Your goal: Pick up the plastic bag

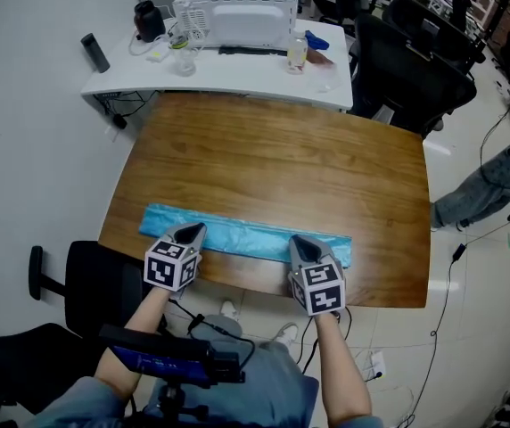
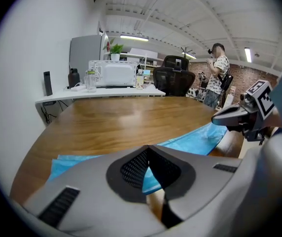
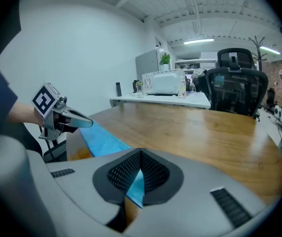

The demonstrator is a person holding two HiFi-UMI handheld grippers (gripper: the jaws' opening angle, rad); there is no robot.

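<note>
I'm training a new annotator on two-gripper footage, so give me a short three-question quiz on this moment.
1. Multiple choice: what does the left gripper pinch? A) a mug B) the blue plastic bag C) a cable
2. True or false: the right gripper stands open above the wooden table.
3. Fill in: on the white desk beyond the wooden table stands a white ____.
Key: 1 B. 2 false: its jaws are shut on the bag. 3 microwave.
</note>
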